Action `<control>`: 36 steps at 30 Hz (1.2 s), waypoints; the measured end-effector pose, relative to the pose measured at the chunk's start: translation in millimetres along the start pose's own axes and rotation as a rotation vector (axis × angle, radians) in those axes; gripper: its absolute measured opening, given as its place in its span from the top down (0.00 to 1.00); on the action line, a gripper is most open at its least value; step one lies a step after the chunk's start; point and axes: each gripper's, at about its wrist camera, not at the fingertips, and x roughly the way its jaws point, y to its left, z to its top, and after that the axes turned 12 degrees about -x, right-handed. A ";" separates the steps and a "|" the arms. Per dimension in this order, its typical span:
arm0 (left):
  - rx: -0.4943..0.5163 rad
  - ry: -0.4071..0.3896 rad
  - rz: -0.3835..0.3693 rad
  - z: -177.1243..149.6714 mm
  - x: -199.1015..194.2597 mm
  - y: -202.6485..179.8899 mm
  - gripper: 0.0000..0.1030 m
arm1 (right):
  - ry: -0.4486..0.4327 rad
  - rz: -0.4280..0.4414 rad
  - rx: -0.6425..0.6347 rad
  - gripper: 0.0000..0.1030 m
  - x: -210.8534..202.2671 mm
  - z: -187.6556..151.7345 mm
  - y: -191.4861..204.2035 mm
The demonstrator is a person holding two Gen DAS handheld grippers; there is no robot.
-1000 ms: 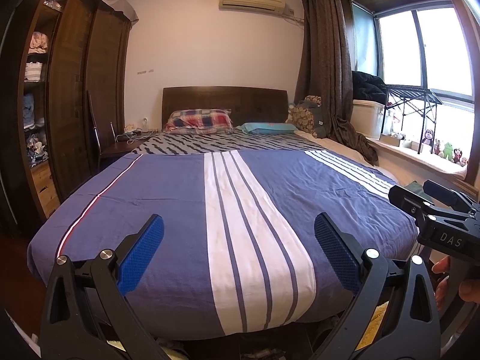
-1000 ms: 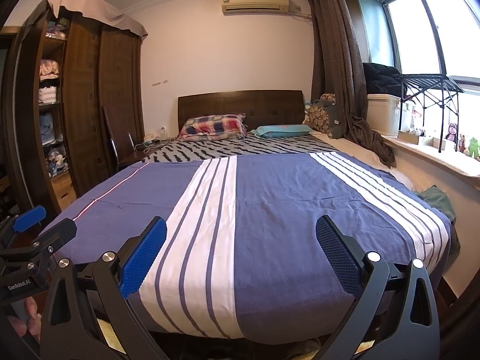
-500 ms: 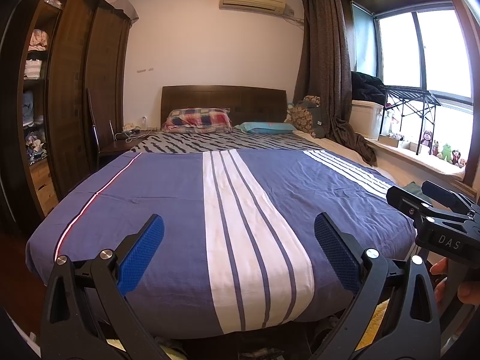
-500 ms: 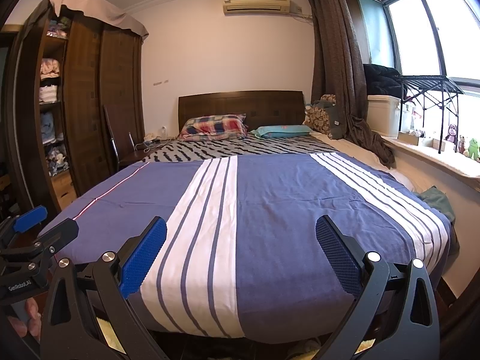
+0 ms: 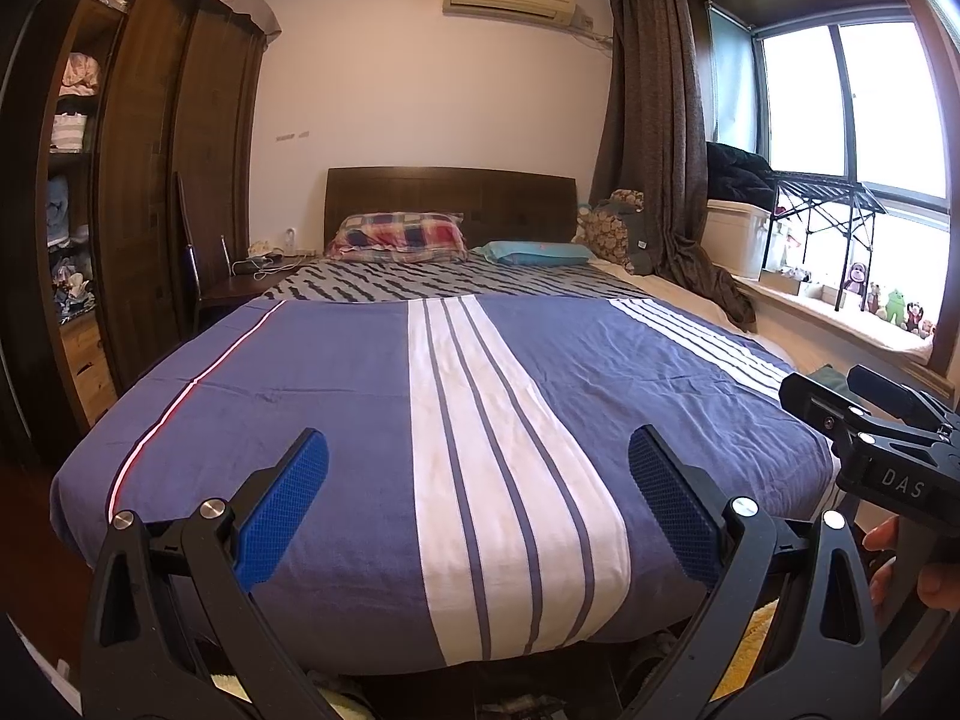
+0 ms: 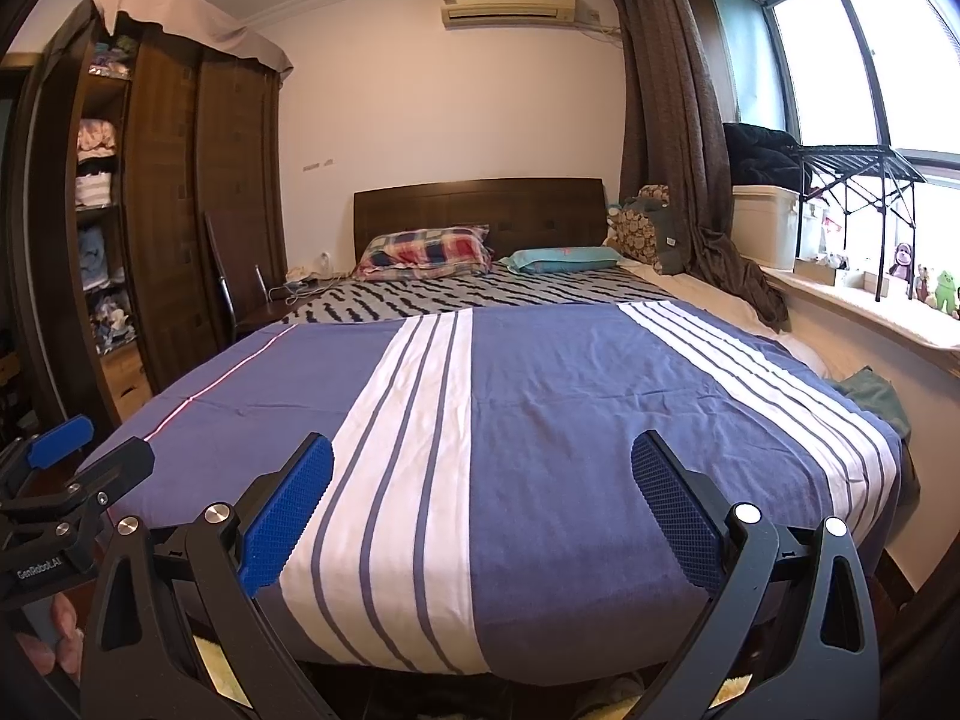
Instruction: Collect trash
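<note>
Bedroom with blue white-striped bedspread [image 5: 360, 396], both the left claw [image 5: 478, 501] and right claw [image 6: 482, 504] spread wide, empty.

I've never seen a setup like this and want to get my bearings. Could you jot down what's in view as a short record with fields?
place: bedroom
bed: blue cover with white stripes, nothing lying on it
pillows: plaid pillow, teal pillow
left gripper: fingers apart, holding nothing, at the foot of the bed
right gripper: fingers apart, holding nothing, beside the left one
windowsill: small toys
wardrobe: folded clothes on open shelves
trash: none clearly in sight
</note>
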 end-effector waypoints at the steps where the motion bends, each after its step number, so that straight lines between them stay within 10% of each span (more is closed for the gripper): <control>1: -0.001 -0.001 0.000 0.3 0.5 0.2 0.08 | 0.000 0.000 0.000 0.03 -0.1 -0.1 0.0; 36: -0.042 0.034 0.032 1.5 15.1 8.0 0.08 | 0.052 -0.003 -0.004 0.03 19.8 -2.9 -1.6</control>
